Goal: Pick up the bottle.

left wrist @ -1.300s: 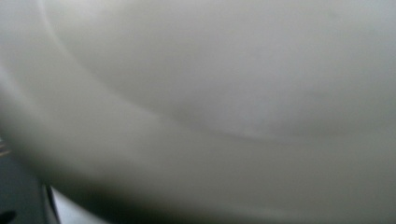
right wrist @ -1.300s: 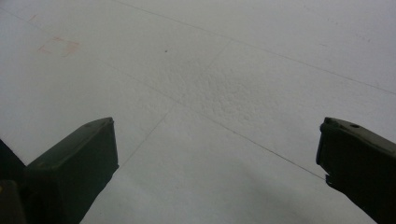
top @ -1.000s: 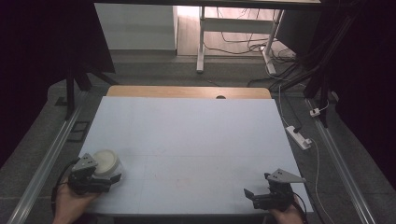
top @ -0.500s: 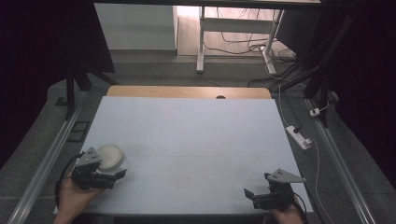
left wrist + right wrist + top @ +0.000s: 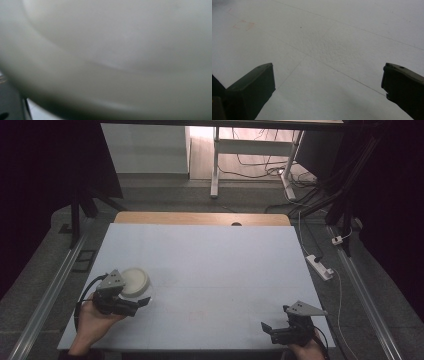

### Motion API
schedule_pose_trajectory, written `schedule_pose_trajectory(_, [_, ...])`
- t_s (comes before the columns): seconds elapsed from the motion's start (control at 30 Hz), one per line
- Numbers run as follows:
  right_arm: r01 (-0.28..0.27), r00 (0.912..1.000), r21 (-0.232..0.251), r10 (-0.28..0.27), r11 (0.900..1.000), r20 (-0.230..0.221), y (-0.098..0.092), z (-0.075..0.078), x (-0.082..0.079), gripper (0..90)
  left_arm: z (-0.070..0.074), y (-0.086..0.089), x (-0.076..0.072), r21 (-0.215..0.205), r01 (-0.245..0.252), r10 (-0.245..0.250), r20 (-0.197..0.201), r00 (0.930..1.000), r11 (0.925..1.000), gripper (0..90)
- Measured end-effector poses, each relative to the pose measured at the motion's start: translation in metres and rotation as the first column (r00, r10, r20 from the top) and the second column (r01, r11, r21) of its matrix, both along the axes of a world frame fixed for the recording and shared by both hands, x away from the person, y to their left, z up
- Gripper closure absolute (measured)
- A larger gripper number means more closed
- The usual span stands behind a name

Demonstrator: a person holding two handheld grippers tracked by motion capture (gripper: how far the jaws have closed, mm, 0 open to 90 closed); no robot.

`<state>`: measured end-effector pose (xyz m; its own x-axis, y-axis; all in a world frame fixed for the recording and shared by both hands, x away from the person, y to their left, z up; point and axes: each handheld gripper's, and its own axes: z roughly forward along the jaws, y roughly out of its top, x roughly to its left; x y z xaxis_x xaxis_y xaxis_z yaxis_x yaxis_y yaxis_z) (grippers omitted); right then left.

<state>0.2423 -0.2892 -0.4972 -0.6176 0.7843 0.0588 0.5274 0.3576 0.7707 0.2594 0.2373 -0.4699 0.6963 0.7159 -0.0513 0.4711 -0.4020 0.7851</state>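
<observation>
Our left gripper (image 5: 131, 296) grips the white bowl (image 5: 135, 279); our right gripper (image 5: 328, 85) gapes wide over bare table (image 5: 225, 265).

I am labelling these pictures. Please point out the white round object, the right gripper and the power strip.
white round object (image 5: 135, 279), high view, its flat top.
right gripper (image 5: 269, 330), high view, between its jaw tips.
power strip (image 5: 320, 266), high view, its middle.

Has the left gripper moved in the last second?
Yes. The left gripper, with a white round dish at its jaws, has shifted right and slightly farther from the table's near-left edge.
</observation>
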Motion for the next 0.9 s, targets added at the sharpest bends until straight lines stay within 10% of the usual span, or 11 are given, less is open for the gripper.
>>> schedule_pose_trajectory(0.9, [-0.006,1.0000,0.006,0.006,1.000,0.002,0.000,0.000,0.000,0.0,0.025,-0.081,0.038,0.037,0.209,-0.209,-0.002,0.9780,0.9773,7.5])
